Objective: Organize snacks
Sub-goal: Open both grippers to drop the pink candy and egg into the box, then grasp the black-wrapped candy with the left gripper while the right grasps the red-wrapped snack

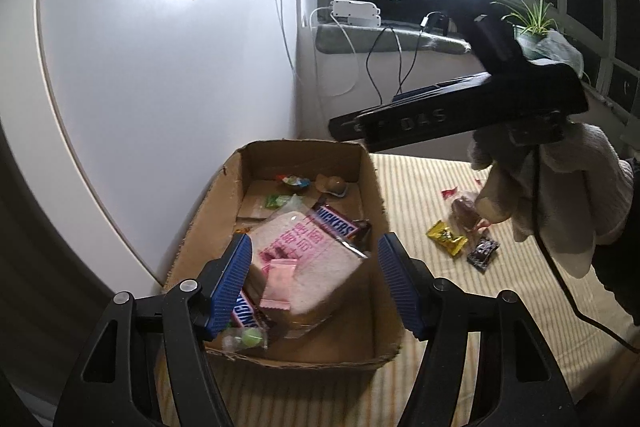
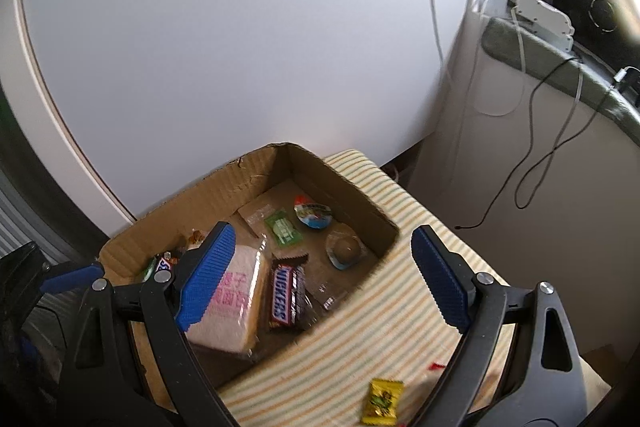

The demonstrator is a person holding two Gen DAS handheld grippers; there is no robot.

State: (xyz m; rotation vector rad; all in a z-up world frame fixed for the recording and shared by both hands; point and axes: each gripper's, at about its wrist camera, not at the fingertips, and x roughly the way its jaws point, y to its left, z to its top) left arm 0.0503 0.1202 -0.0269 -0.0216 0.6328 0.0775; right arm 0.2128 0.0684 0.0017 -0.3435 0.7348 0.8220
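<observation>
I am holding my left gripper (image 1: 314,283) over the cardboard box (image 1: 376,195), its blue fingers standing apart with nothing in them. My right gripper (image 2: 320,279) is hanging wide apart and empty too. The bread pack (image 1: 320,267) and chocolate bar (image 2: 286,297) are lying inside. A yellow candy (image 2: 382,401) is sitting at five o'clock from the box on the striped cloth (image 2: 360,327).

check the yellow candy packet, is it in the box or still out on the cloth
Out. The yellow candy packet lies on the striped cloth, outside the cardboard box, next to a dark wrapped snack.
</observation>
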